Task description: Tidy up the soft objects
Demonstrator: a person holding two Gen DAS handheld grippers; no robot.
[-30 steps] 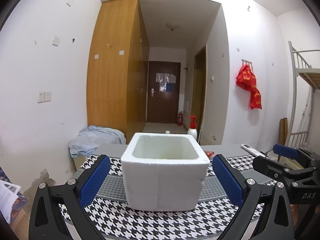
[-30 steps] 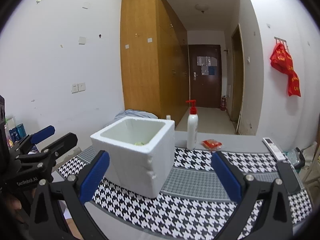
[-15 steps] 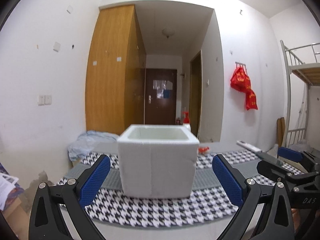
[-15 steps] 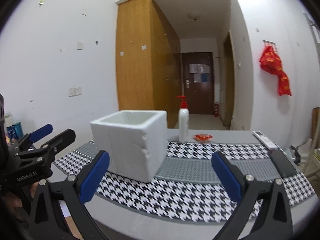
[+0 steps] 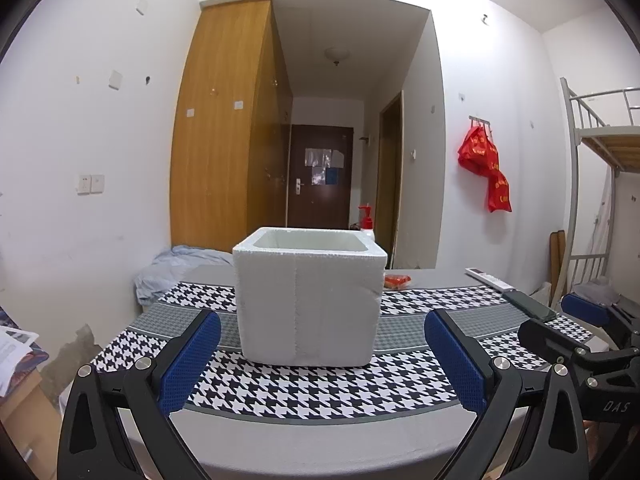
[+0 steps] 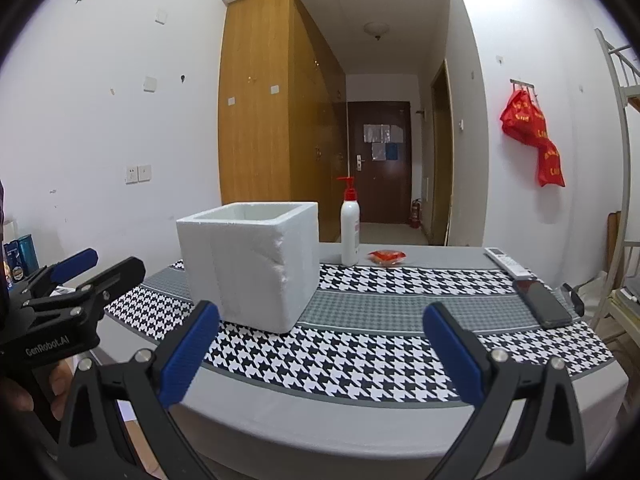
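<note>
A white foam box (image 5: 310, 300) stands upright on the houndstooth table mat (image 5: 304, 388); it also shows in the right wrist view (image 6: 250, 264). Its inside is hidden from this low angle. My left gripper (image 5: 322, 360) is open and empty, held before the table's front edge, facing the box. My right gripper (image 6: 322, 354) is open and empty, to the right of the box; it shows at the right edge of the left wrist view (image 5: 576, 332). The left gripper shows at the left of the right wrist view (image 6: 76, 280). A small red soft packet (image 6: 387, 257) lies behind the box.
A white pump bottle (image 6: 350, 232) with a red top stands behind the box. A white remote (image 6: 506, 262) and a dark phone (image 6: 542, 306) lie at the table's right side. A blue cloth heap (image 5: 176, 268) lies at the far left. A bunk bed frame (image 5: 592, 184) stands right.
Both grippers have dropped lower and pulled back from the table, so the box's inside no longer shows. Both stay open and empty. Nothing on the table has moved.
</note>
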